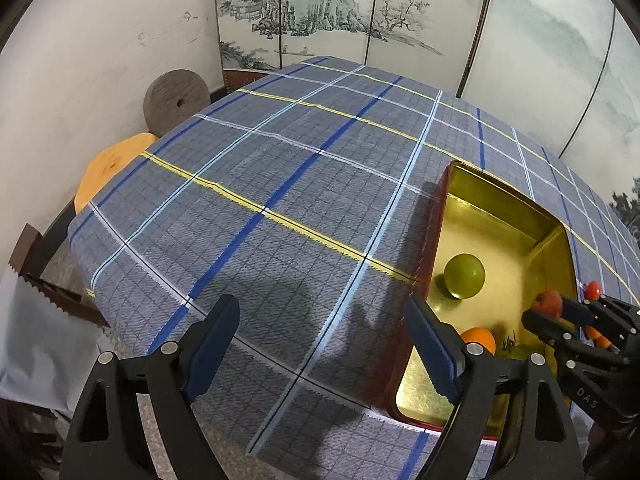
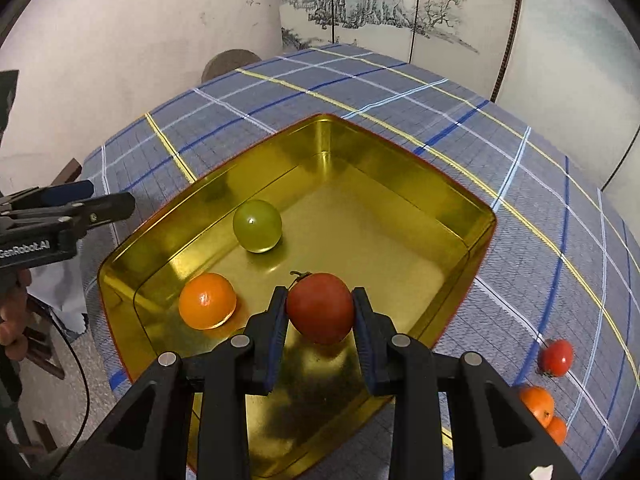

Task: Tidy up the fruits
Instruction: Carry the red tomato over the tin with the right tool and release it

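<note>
A gold-lined rectangular metal tin (image 2: 460, 216) sits on the blue plaid tablecloth (image 2: 520, 208). In it lie a round green fruit (image 2: 257, 225) toward the back left and a round orange fruit (image 2: 207, 300) nearer. A red tomato-like fruit (image 2: 320, 307) is above the tin's near part, between the right gripper's fingers (image 2: 276, 332). Right of the tin, on the cloth, lie a small red fruit (image 2: 556, 357) and, nearer, what seem two small orange fruits (image 2: 538, 404).

"GenRobot.AI" on left gripper (image 2: 108, 205); "DAS" on right gripper (image 1: 540, 316)

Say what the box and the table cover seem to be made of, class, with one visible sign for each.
Box: probably thin metal, a tin. Its gold inside is glossy and mirrors the green fruit and the orange fruit.
Table cover: looks like woven cloth, matt, with printed checks and a sawtooth-cut edge; it drapes over the table's edge.
</note>
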`<state>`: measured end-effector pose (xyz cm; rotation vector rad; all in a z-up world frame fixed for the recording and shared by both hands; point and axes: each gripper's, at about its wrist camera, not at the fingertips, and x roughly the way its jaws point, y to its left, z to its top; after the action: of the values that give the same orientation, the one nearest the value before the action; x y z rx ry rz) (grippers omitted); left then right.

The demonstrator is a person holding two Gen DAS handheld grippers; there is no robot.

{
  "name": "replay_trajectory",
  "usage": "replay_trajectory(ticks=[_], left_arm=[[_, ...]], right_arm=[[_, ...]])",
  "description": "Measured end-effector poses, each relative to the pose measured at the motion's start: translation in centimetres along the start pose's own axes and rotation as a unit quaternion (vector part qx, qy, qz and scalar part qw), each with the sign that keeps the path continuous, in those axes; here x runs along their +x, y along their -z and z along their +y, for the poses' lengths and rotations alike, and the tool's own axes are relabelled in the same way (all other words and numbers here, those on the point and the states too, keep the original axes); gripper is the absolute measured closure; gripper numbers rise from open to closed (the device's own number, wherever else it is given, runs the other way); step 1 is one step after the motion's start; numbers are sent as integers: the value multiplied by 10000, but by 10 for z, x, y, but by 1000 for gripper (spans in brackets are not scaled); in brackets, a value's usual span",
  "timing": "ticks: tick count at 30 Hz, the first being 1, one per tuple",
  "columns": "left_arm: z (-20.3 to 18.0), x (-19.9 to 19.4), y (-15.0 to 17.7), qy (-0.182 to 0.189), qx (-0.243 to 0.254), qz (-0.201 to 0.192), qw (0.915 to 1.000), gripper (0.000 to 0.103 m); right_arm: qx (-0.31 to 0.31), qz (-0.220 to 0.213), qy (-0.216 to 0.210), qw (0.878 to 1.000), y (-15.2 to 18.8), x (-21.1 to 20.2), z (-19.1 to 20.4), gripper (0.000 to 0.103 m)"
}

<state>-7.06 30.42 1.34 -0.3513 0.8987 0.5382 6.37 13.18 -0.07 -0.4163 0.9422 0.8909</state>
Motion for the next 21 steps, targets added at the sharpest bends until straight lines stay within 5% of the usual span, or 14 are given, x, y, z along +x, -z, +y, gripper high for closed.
replay_trajectory(ticks=[21], left_arm=[[3,-2,1,-105,-71,-15,9999,17]], right_arm=[[-166,211,100,9996,-3,23,12,73]])
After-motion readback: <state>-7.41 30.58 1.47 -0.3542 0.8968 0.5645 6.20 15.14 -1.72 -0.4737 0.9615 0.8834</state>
